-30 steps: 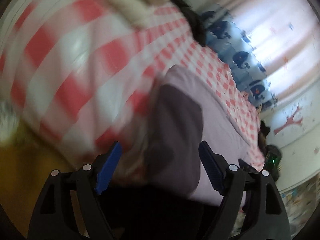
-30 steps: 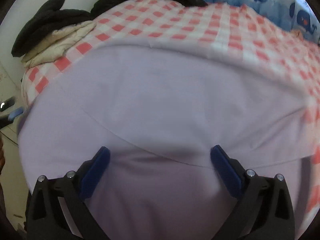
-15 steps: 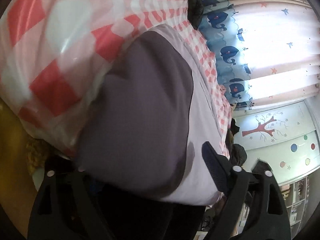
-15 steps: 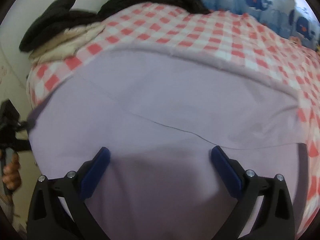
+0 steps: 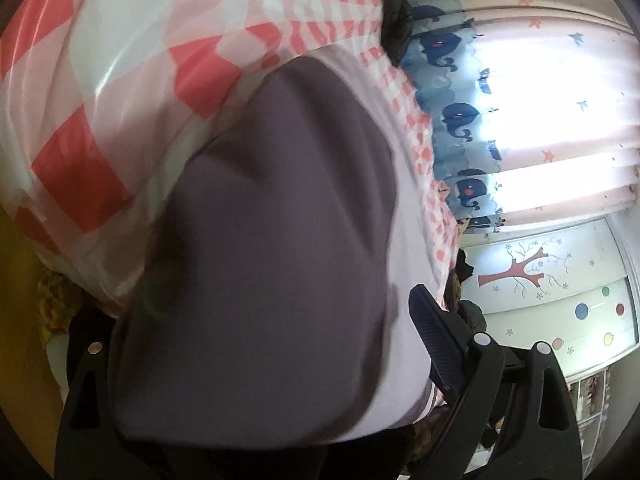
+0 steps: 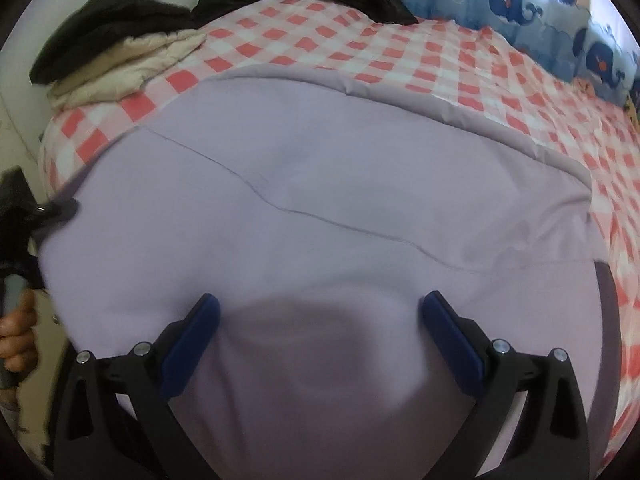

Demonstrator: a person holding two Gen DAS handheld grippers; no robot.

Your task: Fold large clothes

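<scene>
A large lavender garment [image 6: 320, 200] lies spread on the bed's red-and-white check cover [image 6: 400, 52]. My right gripper [image 6: 326, 332] hovers open just over its near part, with both blue pads [image 6: 200, 332] wide apart and nothing pinched. At the bed's left edge a dark grey-purple part of the garment [image 5: 272, 208] hangs over the side. It lies between the wide jaws of my left gripper [image 5: 272, 312], which is open. The fabric hides its left finger, and its right finger [image 5: 432, 336] stands clear of the cloth. The right wrist view shows the left gripper [image 6: 24, 208] and a hand [image 6: 16, 340].
Black clothes [image 6: 100, 12] and a cream padded garment [image 6: 128, 68] are piled on the bed's far left corner. A whale-print curtain [image 6: 520, 0] hangs behind the bed. Beyond it are a bright window curtain [image 5: 560, 100] and a wall with a tree sticker [image 5: 520, 272].
My left gripper dropped closer to the bed's edge and its jaws widened; the dark fabric now fills the gap and covers the left finger. The right view slid across the garment, bringing the hand into sight.
</scene>
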